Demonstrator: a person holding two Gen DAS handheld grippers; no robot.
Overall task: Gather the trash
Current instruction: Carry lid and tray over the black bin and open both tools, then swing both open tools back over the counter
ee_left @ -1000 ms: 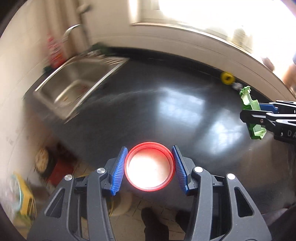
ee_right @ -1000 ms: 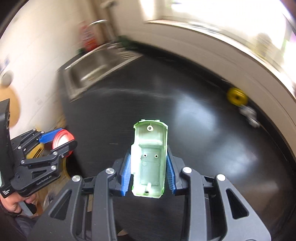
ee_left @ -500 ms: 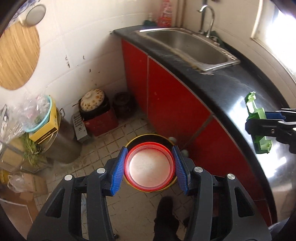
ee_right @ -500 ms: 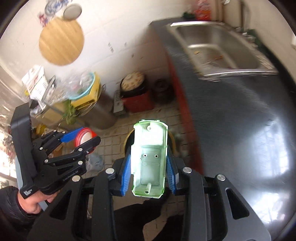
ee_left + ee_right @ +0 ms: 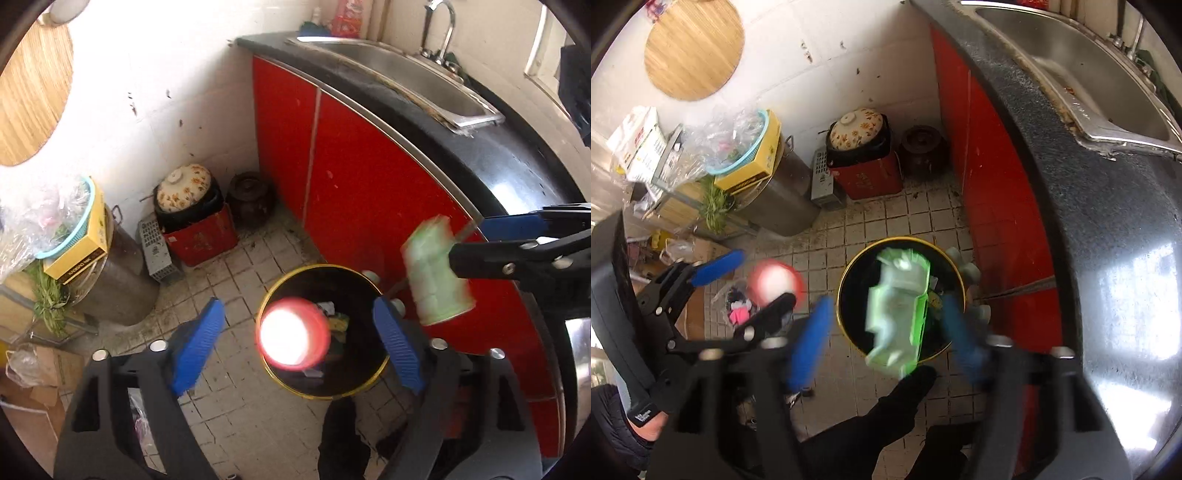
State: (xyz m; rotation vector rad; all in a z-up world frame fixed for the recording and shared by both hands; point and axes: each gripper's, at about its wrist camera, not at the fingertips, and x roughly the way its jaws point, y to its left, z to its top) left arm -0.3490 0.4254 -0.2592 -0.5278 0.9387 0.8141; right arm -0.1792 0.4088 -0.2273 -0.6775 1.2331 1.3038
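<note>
A round black trash bin with a gold rim [image 5: 384,365] [image 5: 839,302] stands on the tiled floor by the red cabinet. My left gripper [image 5: 295,339] is open; a red-rimmed lid [image 5: 293,338] is free in the air between its fingers, over the bin. It also shows, blurred, in the right wrist view [image 5: 775,282]. My right gripper [image 5: 882,328] is open; a pale green plastic piece [image 5: 899,312] is loose and blurred above the bin. In the left wrist view the green piece [image 5: 436,273] sits by the right gripper's fingers [image 5: 517,254].
Red cabinet doors [image 5: 354,177] under a black counter [image 5: 1108,229] with a steel sink [image 5: 406,74]. On the floor: a red box with a flowered pot [image 5: 192,218], a dark jar [image 5: 251,195], a metal drum [image 5: 118,280] and cardboard [image 5: 44,369]. My dark shoe [image 5: 341,439] is near the bin.
Both grippers have opened. The red lid and the green piece have come loose over the bin and are blurred with motion. Both views have drawn closer to the bin.
</note>
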